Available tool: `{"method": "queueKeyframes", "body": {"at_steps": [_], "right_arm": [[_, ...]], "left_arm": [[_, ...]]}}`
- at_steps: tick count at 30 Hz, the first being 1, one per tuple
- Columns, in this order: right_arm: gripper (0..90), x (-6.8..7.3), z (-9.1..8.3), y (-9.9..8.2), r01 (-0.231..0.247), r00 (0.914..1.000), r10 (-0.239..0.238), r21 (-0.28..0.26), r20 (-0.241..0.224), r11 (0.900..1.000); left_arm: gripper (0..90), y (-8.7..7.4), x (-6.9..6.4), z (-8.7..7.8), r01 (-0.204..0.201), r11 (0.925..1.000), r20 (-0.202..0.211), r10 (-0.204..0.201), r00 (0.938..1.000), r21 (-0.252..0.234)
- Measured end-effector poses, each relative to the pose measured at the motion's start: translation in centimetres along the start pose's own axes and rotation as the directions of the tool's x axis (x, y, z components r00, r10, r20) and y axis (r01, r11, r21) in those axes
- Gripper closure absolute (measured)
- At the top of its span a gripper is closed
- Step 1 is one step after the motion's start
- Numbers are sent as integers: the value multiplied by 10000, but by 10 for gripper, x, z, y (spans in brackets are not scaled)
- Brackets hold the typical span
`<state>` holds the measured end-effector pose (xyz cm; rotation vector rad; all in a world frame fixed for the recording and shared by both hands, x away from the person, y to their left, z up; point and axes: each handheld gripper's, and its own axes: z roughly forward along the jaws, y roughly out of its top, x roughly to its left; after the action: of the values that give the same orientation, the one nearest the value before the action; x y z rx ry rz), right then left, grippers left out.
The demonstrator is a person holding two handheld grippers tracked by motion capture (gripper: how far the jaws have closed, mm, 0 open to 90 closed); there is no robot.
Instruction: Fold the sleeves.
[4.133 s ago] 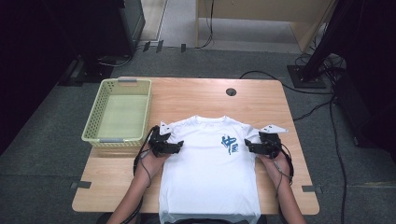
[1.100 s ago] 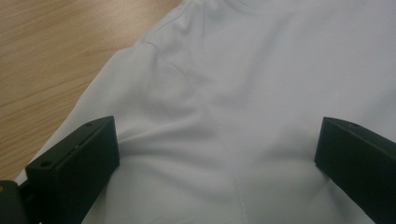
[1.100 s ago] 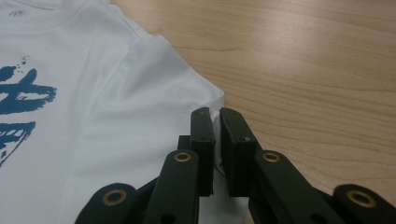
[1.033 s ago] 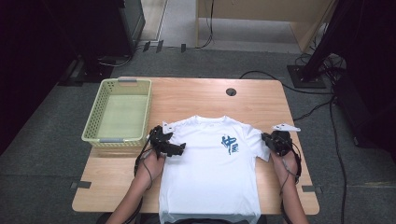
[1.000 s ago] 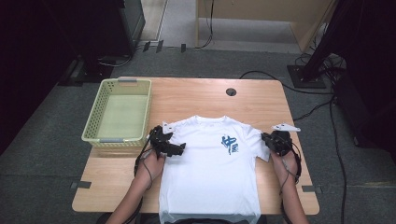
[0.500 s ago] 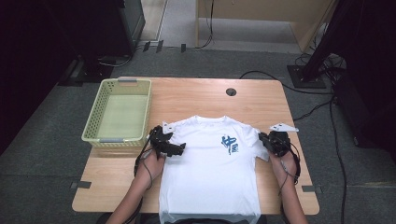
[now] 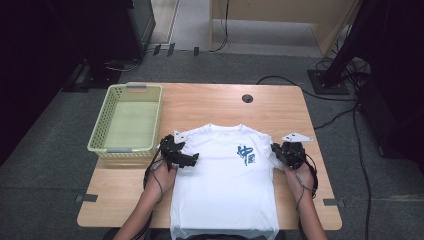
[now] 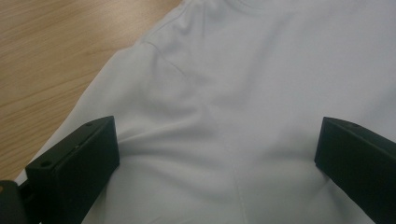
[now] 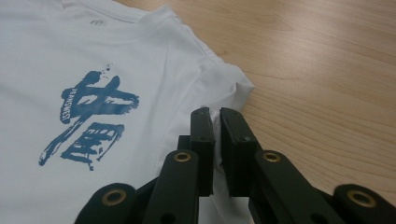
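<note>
So there's a white t-shirt point(image 7: 225, 185) spread flat on the wooden table point(image 7: 210, 105), chest up, with the blue print point(image 7: 246, 155) at about 2 o'clock from its middle and the hem hanging off the near edge. The right gripper point(image 9: 217, 135) has its jaws pinched tight on the edge of the right sleeve point(image 9: 229, 86). The left gripper point(image 8: 215, 154) sits on the other sleeve with its jaws spread wide, fabric bunched between them. A green basket point(image 7: 100, 145) stands at 10 o'clock from the shirt.
</note>
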<state>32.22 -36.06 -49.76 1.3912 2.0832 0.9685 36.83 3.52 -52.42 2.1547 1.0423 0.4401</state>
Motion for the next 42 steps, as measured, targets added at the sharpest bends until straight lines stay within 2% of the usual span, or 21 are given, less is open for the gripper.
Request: {"method": "queueKeyframes", "body": {"at_steps": [25, 35, 42], "right_arm": [[850, 33, 9, 6, 844, 9953, -830, 260, -498, 9961], [850, 43, 14, 8, 1009, 9929, -985, 349, -662, 9943], [850, 46, 16, 13, 860, 9935, -834, 311, -778, 9958]], "left_arm": [[0, 0, 0, 0, 2, 10000, -1, -2, 10000, 3], [0, 0, 0, 0, 1, 10000, -4, -1, 10000, 11], [0, 1, 0, 0, -35, 10000, 26, 35, 10000, 3]]}}
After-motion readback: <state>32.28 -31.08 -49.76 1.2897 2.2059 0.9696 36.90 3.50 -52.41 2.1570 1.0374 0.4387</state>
